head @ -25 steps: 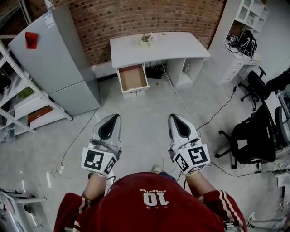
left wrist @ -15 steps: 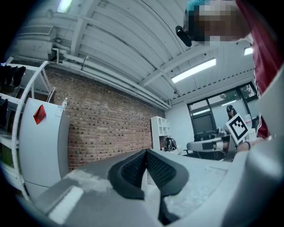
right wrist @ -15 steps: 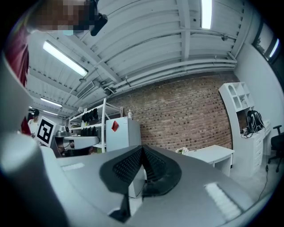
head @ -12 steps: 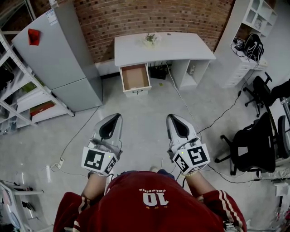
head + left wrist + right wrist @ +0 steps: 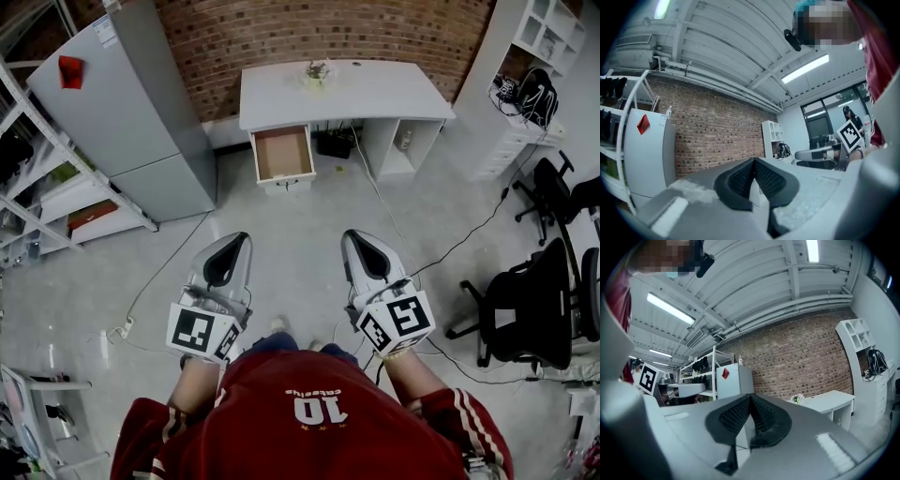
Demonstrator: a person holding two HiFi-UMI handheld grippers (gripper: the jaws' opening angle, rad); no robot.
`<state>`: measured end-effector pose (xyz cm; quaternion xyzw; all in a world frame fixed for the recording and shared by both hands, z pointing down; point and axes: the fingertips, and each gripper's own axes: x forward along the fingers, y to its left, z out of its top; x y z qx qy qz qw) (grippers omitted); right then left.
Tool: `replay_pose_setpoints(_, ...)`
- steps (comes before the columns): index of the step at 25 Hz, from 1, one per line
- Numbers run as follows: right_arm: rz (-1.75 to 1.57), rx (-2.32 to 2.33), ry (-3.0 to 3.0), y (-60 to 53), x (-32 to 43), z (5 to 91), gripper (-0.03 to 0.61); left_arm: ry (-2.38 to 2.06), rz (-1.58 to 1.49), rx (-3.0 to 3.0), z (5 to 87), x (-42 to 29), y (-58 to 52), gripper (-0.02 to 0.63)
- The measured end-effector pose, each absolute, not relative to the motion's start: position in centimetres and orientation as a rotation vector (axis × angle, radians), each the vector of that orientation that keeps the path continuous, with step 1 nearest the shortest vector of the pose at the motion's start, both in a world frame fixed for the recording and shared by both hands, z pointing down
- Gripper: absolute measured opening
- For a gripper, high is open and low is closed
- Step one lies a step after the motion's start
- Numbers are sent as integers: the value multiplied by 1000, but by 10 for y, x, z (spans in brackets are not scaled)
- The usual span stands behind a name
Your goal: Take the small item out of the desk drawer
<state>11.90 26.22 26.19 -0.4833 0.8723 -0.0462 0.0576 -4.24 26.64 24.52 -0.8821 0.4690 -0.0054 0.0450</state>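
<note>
Standing well apart from the white worktop (image 5: 375,92), both grippers held level out front.

Left gripper (image 5: 228,255): fingers clenched pad to pad, nothing between them. Right gripper (image 5: 367,255): the same, clenched and empty.

Drawer (image 5: 283,153) hangs open under the worktop, at its left end in the head view. A small plant (image 5: 317,71) sits on top.

The small item presumably lies in that drawer, but the brown bottom looks bare from here; too far off to make anything out.

Judgement: being small, it is likely light and may skid on the smooth drawer bottom. Best taken from above, fingers across its narrow sides, clear of the drawer walls. Stiffness and fragility can't be judged until closer.
</note>
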Motion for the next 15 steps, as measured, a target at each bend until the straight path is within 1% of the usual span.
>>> replay_pose_setpoints(7, -169, -1450, 2681, 232, 106, 273, 2, 1465, -18, -2703, 257, -53, 237, 3)
replay_pose_setpoints(15, -161, -1472, 2709, 165, 91, 278, 2, 1464, -5, -2721, 266, -70, 163, 3)
